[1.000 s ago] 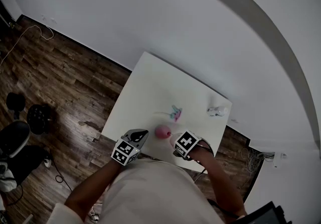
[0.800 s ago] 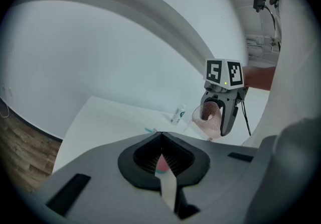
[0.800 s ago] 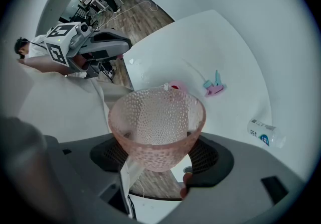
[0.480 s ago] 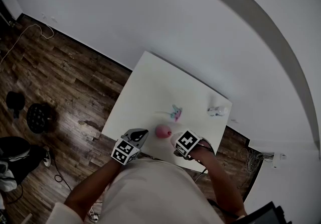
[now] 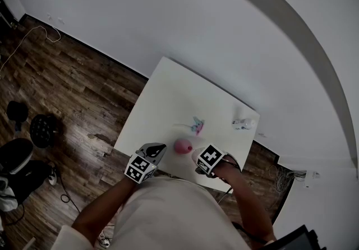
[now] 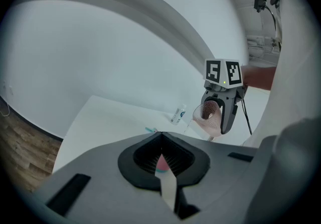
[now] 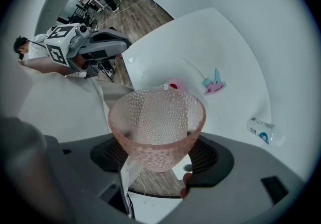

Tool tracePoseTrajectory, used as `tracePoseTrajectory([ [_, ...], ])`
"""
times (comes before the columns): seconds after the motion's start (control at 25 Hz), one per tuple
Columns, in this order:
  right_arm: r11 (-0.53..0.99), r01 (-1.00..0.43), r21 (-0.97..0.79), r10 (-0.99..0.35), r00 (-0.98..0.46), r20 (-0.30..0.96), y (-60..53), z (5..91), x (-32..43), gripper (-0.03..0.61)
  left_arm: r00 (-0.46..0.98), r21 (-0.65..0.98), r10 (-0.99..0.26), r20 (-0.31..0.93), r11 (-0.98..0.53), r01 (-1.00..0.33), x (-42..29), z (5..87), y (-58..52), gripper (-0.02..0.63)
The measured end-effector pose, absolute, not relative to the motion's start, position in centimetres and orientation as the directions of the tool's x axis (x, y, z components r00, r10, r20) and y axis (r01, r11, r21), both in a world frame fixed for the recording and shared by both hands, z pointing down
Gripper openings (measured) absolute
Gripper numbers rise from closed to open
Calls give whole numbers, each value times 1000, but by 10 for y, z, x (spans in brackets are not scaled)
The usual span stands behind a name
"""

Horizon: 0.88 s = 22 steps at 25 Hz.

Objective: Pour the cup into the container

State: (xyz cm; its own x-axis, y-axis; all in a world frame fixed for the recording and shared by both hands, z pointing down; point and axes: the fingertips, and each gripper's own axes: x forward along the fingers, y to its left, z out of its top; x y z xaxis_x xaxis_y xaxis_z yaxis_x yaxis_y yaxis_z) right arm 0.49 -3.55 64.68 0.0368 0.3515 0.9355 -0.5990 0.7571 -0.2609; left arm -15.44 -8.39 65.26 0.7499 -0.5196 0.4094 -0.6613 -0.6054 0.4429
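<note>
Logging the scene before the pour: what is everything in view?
Table: one, white, centre of the head view.
Floor: one, dark wood, left of the table.
Cup: one, pink dimpled glass, in the right gripper.
Container: one, pink, near edge of the table.
Small item: one, teal and pink, mid-table, kind unclear.
Bottle: one, whitish, table's far right corner.
Left gripper: one, grey, jaws together, empty.
Right gripper: one, grey, shut on the cup.
</note>
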Motion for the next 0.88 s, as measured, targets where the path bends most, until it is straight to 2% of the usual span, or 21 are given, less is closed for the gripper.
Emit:
tracePoseTrajectory([
  [0.88,762,-591,-267,363,47,931,-36,645,4,357,750,446,-523,406,-602,-662,-153,653,-83,11],
])
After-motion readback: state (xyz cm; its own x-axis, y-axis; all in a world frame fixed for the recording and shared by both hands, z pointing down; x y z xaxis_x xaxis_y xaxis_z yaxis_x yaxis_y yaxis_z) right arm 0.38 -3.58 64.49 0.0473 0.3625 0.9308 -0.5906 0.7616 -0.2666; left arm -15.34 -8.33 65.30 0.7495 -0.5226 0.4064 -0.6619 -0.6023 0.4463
